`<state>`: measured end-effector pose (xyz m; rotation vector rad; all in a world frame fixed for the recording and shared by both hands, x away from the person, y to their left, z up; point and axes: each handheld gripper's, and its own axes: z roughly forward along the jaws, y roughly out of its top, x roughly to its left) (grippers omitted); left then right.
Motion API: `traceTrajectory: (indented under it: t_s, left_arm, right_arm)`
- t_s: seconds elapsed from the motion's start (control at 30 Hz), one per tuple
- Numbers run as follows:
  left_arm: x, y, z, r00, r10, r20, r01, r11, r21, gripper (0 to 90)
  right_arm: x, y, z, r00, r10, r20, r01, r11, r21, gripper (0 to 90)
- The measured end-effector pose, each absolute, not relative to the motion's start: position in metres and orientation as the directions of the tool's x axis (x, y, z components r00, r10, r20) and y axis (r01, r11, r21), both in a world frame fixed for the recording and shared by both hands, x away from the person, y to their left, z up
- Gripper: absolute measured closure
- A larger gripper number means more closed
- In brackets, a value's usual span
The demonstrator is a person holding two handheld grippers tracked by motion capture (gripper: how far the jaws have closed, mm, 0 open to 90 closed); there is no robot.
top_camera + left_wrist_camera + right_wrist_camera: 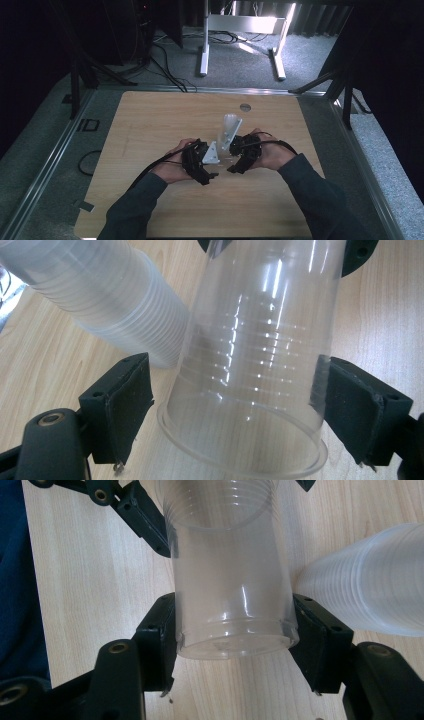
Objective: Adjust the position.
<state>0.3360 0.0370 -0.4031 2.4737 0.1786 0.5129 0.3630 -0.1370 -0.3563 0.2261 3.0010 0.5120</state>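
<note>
A single clear plastic cup (260, 340) lies level between my two grippers over the middle of the wooden table (150, 125). My right gripper (235, 645) is shut on the cup (230, 580) near its base, with a pad pressed on each side. My left gripper (240, 405) stands around the cup's rim end, open, with a small gap at its left pad (127, 405). A stack of the same clear cups (228, 129) lies tilted on the table just beyond the grippers, and its side appears in both gripper views (100, 295) (370, 580). In the high view the left gripper (212, 167) and right gripper (235, 162) face each other.
A round grommet hole (245, 107) sits near the table's far edge. A black cable loops off the left edge (87, 162). Metal rails frame the table, and white desk legs (240, 45) stand on the carpet beyond. The person's sleeves come in from the bottom.
</note>
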Motion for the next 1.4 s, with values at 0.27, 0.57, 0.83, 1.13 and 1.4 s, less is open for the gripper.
traceTrajectory:
  t_s: [0.27,0.57,0.83,1.13,1.4]
  left_arm:
    - [0.338,0.044,-0.4,0.917,0.263,0.301,0.021,-0.783,0.622,16.9]
    - [0.341,0.052,-0.396,0.917,0.296,0.267,0.047,-0.745,0.666,17.2]
    - [0.344,0.061,-0.393,0.918,0.322,0.231,0.068,-0.703,0.708,17.4]
    - [0.345,0.071,-0.387,0.915,0.346,0.209,0.081,-0.663,0.744,18.3]
    - [0.347,0.079,-0.387,0.917,0.36,0.17,0.101,-0.623,0.775,18.6]
  right_arm:
    - [0.366,-0.148,-0.359,-0.981,0.185,-0.054,0.154,0.921,0.357,41.5]
    - [0.367,-0.157,-0.356,-0.977,0.205,-0.055,0.168,0.904,0.394,41.5]
    - [0.368,-0.161,-0.353,-0.974,0.219,-0.055,0.176,0.888,0.424,41.4]
    - [0.368,-0.167,-0.348,-0.97,0.233,-0.062,0.179,0.869,0.461,41.5]
    - [0.369,-0.174,-0.346,-0.968,0.244,-0.063,0.18,0.844,0.505,41.5]
